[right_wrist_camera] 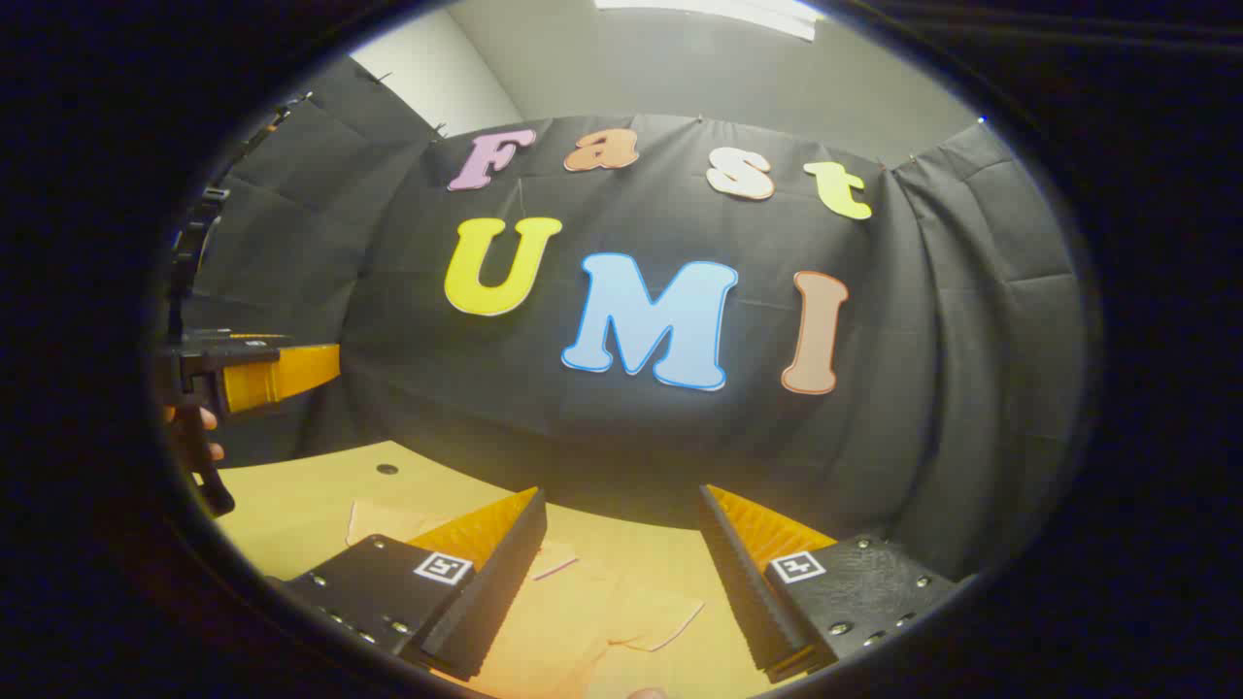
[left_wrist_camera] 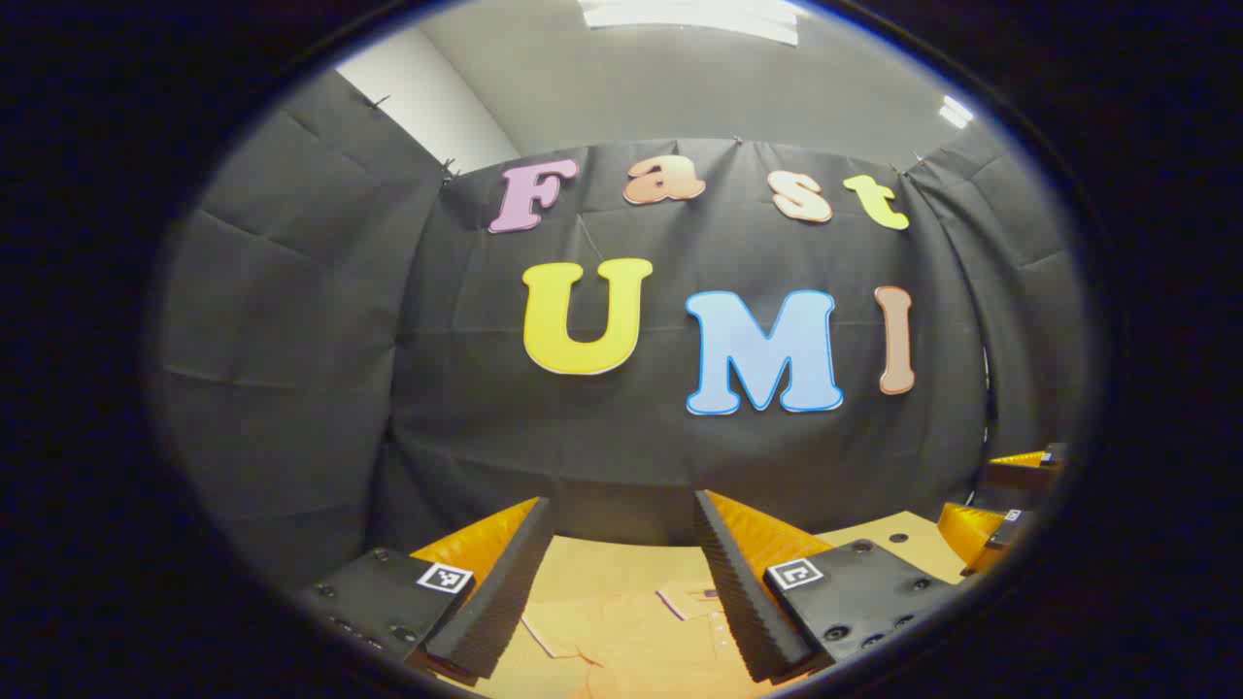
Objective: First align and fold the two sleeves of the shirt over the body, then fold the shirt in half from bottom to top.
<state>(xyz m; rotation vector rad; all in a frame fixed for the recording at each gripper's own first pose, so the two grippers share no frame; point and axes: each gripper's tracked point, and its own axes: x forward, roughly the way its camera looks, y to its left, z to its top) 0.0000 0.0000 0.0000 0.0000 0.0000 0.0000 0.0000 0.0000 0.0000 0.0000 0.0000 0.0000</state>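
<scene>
A black cloth wall [left_wrist_camera: 291, 340] closes off the far side of the booth, and below it runs a pale tan surface [right_wrist_camera: 291, 495] with a small dark hole in it. The shirt [left_wrist_camera: 631, 631], nearly the same tan as the surface, lies flat low in the left gripper view, between that tool's fingers; its collar and a row of small buttons show just left of the right finger. In the right gripper view the shirt's edges and a sleeve-like flap lie under and between the fingers.

The left tool [left_wrist_camera: 621, 592] hangs above the shirt with its jaws apart and nothing in them. The right tool [right_wrist_camera: 621, 592] is likewise spread wide and empty.

The shirt looks thin, soft and light, so it will likely sag and drag when lifted. A pinch at a sleeve's cuff or outer edge seems the best hold.
</scene>
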